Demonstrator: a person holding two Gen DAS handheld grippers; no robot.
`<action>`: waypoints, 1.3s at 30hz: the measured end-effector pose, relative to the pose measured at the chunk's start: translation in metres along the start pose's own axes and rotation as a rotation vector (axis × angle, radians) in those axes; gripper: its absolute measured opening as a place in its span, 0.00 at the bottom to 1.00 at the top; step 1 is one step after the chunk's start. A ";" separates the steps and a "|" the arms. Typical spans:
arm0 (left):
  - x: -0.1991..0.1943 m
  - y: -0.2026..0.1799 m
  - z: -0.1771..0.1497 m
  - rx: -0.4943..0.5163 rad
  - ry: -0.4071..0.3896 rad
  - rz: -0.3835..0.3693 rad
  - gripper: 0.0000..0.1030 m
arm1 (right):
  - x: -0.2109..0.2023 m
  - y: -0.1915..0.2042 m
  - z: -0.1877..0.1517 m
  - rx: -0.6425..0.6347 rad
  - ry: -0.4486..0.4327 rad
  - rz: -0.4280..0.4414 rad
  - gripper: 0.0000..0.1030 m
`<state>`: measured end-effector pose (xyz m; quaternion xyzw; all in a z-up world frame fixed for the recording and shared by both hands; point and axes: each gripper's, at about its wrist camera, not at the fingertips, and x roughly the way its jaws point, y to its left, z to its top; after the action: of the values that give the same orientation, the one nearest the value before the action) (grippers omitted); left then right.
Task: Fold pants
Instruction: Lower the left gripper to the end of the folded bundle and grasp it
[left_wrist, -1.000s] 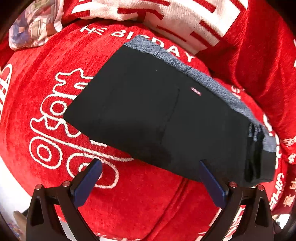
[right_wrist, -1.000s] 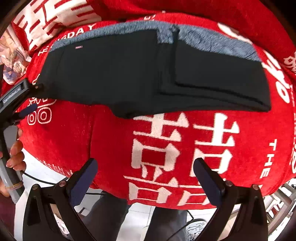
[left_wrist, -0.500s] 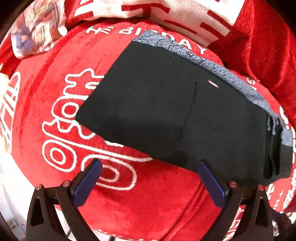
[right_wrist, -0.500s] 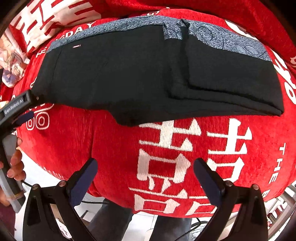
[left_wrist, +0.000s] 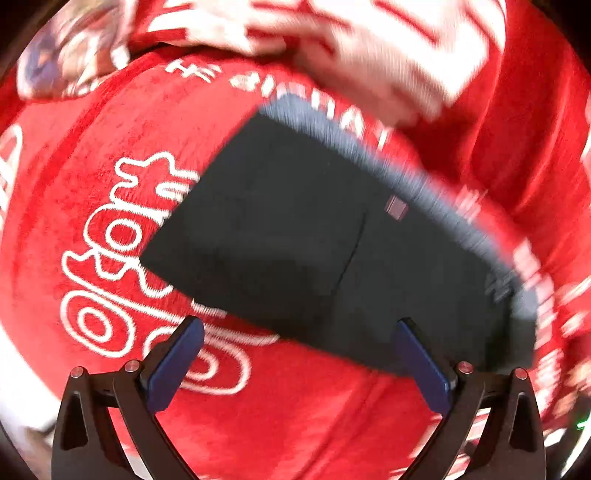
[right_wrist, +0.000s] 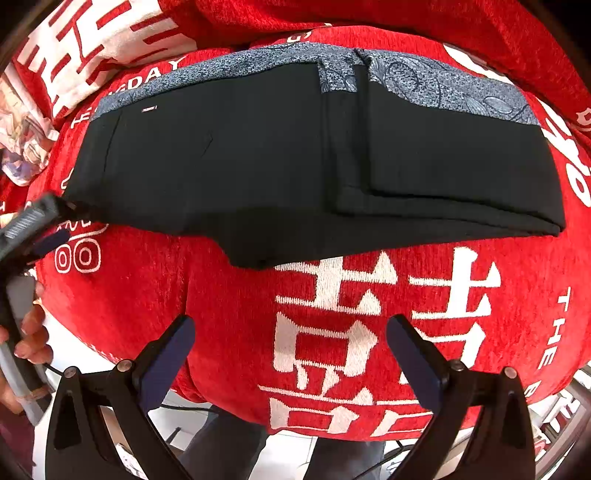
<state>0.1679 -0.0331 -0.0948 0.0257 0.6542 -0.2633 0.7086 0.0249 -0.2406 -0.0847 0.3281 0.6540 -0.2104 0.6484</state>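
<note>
The black fabric pants with a grey patterned waistband (right_wrist: 258, 166) lie partly folded on a red plush blanket with white lettering (right_wrist: 332, 314), ahead of both claws. The right gripper (right_wrist: 290, 345) hangs wide open and empty over the blanket's front edge, short of the pants' near hem; their doubled-over layers are stacked ahead and to its right. The left gripper (left_wrist: 301, 345) also gapes wide with nothing between its blue pads, its right finger overlapping the pants' (left_wrist: 332, 251) near edge, contact unclear through blur. A white and red cushion (left_wrist: 369, 40) sits beyond the waistband. A crumpled printed cloth (right_wrist: 22, 147) lies far left.
</note>
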 end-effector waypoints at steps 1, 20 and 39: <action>-0.004 0.008 0.003 -0.031 -0.011 -0.049 1.00 | -0.002 -0.002 0.001 0.007 -0.005 0.012 1.00; 0.043 0.027 0.001 -0.169 -0.035 -0.303 1.00 | 0.008 0.005 0.007 -0.028 -0.018 0.143 1.00; 0.047 0.023 0.009 -0.245 -0.106 -0.280 1.00 | 0.000 0.011 0.020 -0.032 -0.044 0.173 1.00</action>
<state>0.1859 -0.0327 -0.1452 -0.1661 0.6402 -0.2786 0.6964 0.0468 -0.2472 -0.0845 0.3680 0.6120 -0.1504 0.6837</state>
